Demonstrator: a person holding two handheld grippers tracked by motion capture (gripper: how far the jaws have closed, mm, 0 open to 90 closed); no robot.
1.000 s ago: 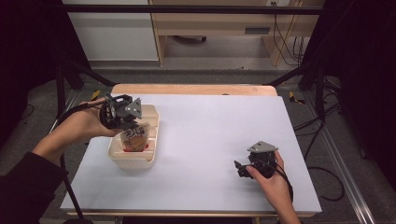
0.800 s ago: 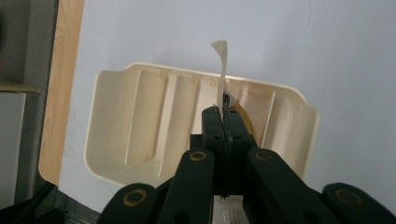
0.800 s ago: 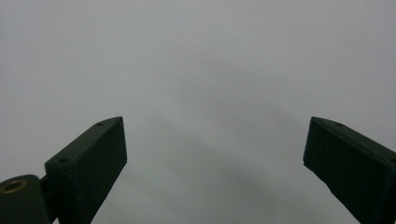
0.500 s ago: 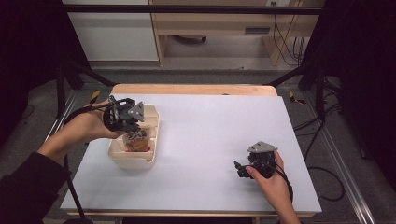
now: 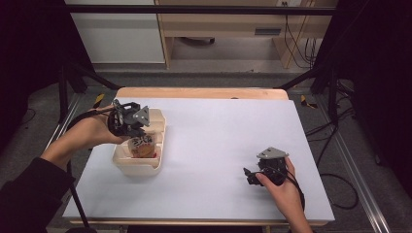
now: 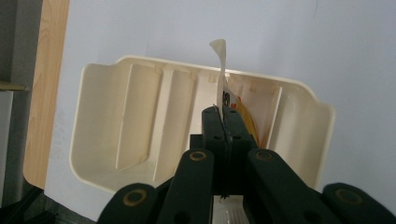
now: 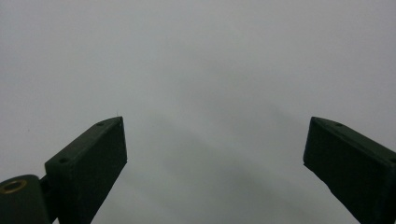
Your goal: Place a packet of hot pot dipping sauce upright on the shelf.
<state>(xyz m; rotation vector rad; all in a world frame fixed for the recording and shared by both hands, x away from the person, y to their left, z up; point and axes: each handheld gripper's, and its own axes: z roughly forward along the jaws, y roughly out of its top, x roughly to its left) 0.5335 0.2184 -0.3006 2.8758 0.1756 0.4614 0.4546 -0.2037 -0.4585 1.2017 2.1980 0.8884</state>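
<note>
Left claw (image 6: 223,122) pinches the thin packet (image 6: 220,70) tight above the cream tray (image 6: 140,116) to lift it out; right claw (image 7: 215,140) waits wide open, empty, far from the tray

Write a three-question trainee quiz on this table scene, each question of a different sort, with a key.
1. True or false: the left gripper has its black jaws shut on the thin edge of a printed snack packet.
2. The cream plastic tray with dividers lies on which side of the white table in the high view? A) left B) right C) centre
3. Fill in: the right gripper, resting near the table's right front, has its jaws ____.

Key: 1 true; 2 A; 3 open
</note>
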